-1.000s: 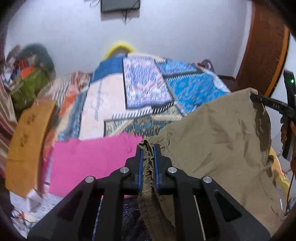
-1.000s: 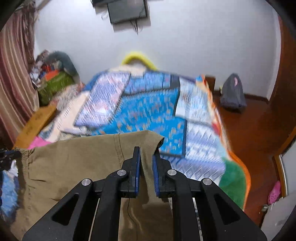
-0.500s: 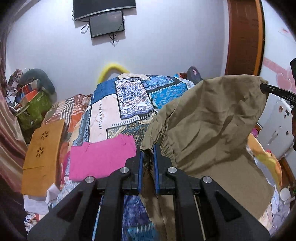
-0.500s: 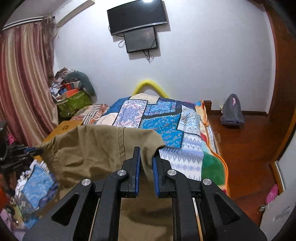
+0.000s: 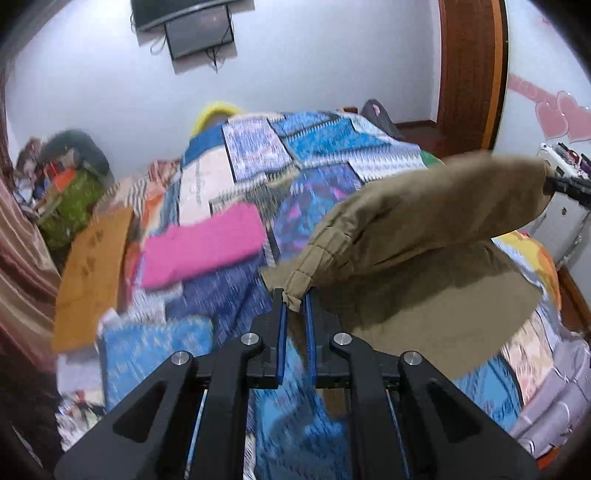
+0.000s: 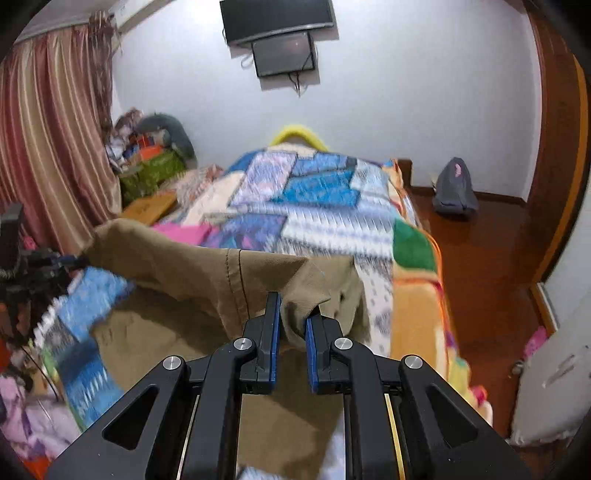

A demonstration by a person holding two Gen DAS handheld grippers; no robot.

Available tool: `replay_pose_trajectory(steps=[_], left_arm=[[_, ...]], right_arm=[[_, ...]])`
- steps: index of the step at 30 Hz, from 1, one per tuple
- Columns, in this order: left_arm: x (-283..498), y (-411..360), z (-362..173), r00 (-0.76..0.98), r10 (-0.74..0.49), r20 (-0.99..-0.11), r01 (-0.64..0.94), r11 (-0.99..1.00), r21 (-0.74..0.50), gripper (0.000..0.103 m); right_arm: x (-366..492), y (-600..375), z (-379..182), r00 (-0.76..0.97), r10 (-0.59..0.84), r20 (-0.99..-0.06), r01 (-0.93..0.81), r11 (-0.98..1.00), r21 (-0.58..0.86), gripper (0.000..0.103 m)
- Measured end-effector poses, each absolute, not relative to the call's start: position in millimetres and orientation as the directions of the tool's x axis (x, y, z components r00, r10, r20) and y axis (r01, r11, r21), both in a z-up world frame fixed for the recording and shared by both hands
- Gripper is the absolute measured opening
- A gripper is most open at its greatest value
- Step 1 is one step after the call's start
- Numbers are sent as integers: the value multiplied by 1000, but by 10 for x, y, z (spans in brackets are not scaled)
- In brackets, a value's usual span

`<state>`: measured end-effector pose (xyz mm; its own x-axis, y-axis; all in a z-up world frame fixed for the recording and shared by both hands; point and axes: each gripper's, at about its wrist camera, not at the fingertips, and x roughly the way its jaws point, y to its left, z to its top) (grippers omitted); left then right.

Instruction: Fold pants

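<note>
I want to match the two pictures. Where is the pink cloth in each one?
Left wrist view: the pink cloth lies left of centre on the patchwork bedspread.
Right wrist view: only a pink strip shows, behind the raised khaki pants.
Shared landmark: wall screen.

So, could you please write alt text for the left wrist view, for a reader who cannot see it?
The left gripper pinches the elastic waistband of khaki pants, which stretch in the air over a patchwork bedspread. A folded pink garment lies on the bed.

Patchwork quilt (image 5: 258,155), pink cloth (image 5: 203,247), wall TV (image 6: 277,18)
</note>
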<state>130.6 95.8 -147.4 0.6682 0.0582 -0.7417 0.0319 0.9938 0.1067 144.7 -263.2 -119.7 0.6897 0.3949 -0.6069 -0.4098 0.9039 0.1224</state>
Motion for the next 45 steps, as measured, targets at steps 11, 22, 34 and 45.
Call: replay_pose_trajectory(steps=[11,22,34,45], left_arm=[[890,1091,-1803,617,32,-786,-10,999,33,5],[1060,1007,-1507,660,58,-749,-28,998,52,7],[1363,528,-1996,579,2,-816,42,999,32,16],[1373,643,-1850,605,-3,-796,6,1000,1,25]], right_arm=[[1119,-2857,-1768,620,358,-698,-316,929,195,17],[953,-3023,-1431,700,264,-663,-254,960,113,35],[1218,-2471,-1840,613,383,-691,-349,916,197,38],[1304,-2520,-1987,540,387,-748,-352,911,216,38]])
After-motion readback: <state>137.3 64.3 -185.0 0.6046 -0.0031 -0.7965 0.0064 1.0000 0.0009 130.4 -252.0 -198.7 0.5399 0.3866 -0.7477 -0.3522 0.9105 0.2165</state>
